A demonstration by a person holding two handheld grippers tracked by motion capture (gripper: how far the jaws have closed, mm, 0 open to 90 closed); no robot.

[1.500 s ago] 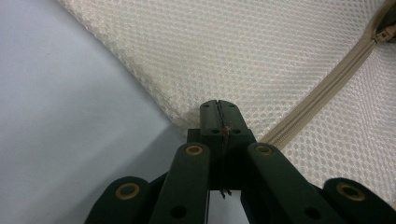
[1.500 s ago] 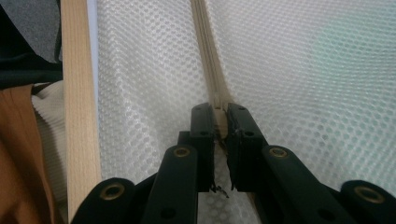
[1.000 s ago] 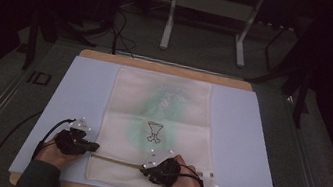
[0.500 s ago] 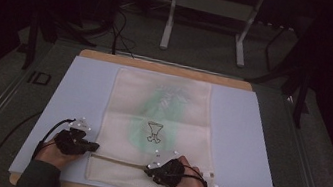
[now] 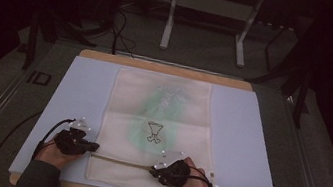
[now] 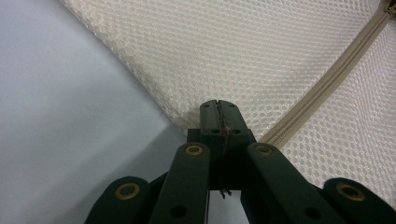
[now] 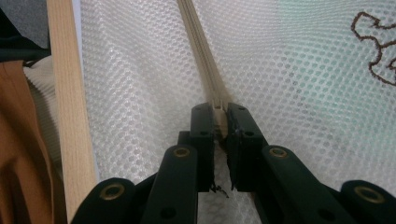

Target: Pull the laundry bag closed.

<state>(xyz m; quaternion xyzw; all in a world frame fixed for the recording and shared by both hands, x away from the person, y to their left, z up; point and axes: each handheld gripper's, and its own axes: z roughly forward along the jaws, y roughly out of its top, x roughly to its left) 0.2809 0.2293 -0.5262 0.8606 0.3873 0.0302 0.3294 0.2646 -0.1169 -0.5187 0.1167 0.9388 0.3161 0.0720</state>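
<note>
A cream mesh bag [image 5: 159, 107] lies flat on a pale blue mat [image 5: 248, 137], with a green garment bearing a dark outline drawing [image 5: 153, 132] showing through it. A beige zipper [image 5: 118, 160] runs across the bag's near end. My left gripper [image 5: 93, 148] is at the bag's left edge. In the left gripper view its jaws [image 6: 218, 105] are shut on the mesh bag [image 6: 261, 56] beside the zipper's end [image 6: 327, 79]. My right gripper [image 5: 154, 171] sits on the zipper line, and its jaws [image 7: 219, 109] are shut on the zipper [image 7: 198, 46].
The mat rests on a wooden table [image 5: 158, 66], whose near edge [image 7: 65, 93] runs just behind my right gripper. Beyond the table stand metal stand legs [image 5: 168, 23], with cables [image 5: 119, 25] on the dark floor. Bare mat flanks the bag on both sides.
My right gripper has shifted slightly to the right along the zipper. The left gripper has stayed in place.
</note>
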